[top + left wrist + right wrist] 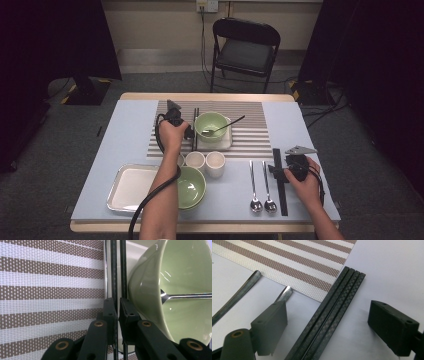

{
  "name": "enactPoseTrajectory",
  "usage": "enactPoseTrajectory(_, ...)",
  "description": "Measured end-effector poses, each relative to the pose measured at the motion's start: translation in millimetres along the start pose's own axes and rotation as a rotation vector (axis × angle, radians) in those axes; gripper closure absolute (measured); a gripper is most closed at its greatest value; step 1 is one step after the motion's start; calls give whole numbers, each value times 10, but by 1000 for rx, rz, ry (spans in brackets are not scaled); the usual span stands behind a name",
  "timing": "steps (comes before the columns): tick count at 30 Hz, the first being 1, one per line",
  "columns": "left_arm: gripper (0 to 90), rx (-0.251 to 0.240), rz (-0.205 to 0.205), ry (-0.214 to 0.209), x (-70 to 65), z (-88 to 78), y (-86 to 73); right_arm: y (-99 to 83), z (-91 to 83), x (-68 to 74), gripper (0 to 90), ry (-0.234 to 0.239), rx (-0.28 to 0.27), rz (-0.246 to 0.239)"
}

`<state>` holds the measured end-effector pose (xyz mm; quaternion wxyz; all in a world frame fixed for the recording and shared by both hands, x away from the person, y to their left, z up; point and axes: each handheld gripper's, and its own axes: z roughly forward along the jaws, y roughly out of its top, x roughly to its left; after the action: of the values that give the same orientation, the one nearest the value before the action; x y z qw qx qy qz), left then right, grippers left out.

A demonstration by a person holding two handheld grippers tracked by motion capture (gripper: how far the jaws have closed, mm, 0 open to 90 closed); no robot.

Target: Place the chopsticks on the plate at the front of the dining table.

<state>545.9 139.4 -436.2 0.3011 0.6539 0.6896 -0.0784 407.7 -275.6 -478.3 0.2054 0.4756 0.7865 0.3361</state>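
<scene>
Black chopsticks (117,270) already laid on the striped mat (250,135) beside the green bowl (210,125) toward the bench's far edge, left hand-held gripper (117,312) nearly together around one, right hand-held gripper (332,322) apart astride spare chopsticks (280,180) near the right front corner, yet to be lifted.

Black carbon-weave chopsticks (329,315); pale green bowl (175,290); placemat (50,285) striped brown and white (woven).

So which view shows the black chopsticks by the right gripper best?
The right gripper view: the black chopsticks lie large between the right gripper's open jaws. The high view shows them as thin strips.
</scene>
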Motion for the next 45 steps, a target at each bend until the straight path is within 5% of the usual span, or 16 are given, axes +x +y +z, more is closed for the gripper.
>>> enactPoseTrajectory(17,811,7,26,21,-9,-36,-22,0,0,1,150,0,0,0)
enactPoseTrajectory(39,847,-27,-9,7,-58,38,-32,0,0,-1,150,0,0,1)
enactPoseTrajectory(41,848,-9,23,13,-41,40,-27,0,0,0,149,0,-1,0)
enactPoseTrajectory(45,853,-17,11,16,-57,51,-23,0,0,0,150,0,0,1)
